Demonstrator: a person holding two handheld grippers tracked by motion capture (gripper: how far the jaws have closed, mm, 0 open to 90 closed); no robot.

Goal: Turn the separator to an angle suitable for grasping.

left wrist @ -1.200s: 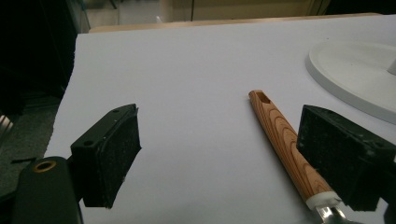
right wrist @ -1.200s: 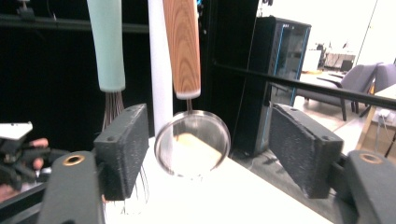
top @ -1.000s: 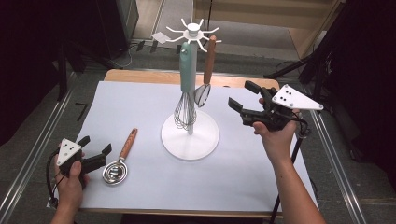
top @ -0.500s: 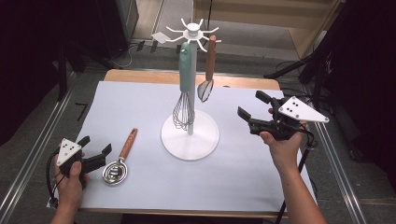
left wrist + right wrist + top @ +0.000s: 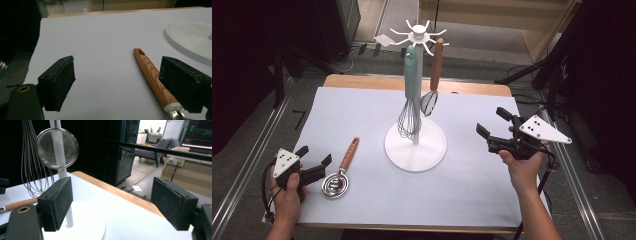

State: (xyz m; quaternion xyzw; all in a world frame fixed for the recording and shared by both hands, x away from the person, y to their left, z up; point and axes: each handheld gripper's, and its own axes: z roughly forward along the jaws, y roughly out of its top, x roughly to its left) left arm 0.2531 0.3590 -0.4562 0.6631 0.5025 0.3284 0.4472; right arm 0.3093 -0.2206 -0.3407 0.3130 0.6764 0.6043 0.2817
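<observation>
**Strainer lies by your left gripper; two utensils already hang on the rack**

Your left gripper (image 5: 314, 166) rests low on the white worktop (image 5: 362, 110), fingers (image 5: 58, 81) spread apart and holding nothing. Just beside it lies a small metal strainer (image 5: 339, 172) with a wooden handle (image 5: 152, 75); its bowl is nearest your gripper and the handle points away toward the rack. In the left gripper view the handle runs alongside one finger rather than between the two.

The strainer looks light and stiff. The steel bowl is probably slick and rounded, so take hold on the wooden handle, whose grain should give the pads better purchase. A slot at the handle's far end looks made for hanging.

Your right gripper (image 5: 492, 130) hovers at the right of the worktop, fingers wide apart with nothing between them; they have just been opening.

In the middle stands a white utensil rack (image 5: 415, 147) on a round base. From its top hooks hang a whisk (image 5: 410, 100) with a pale green handle and a mesh sieve (image 5: 432, 80) with a brown handle.
</observation>
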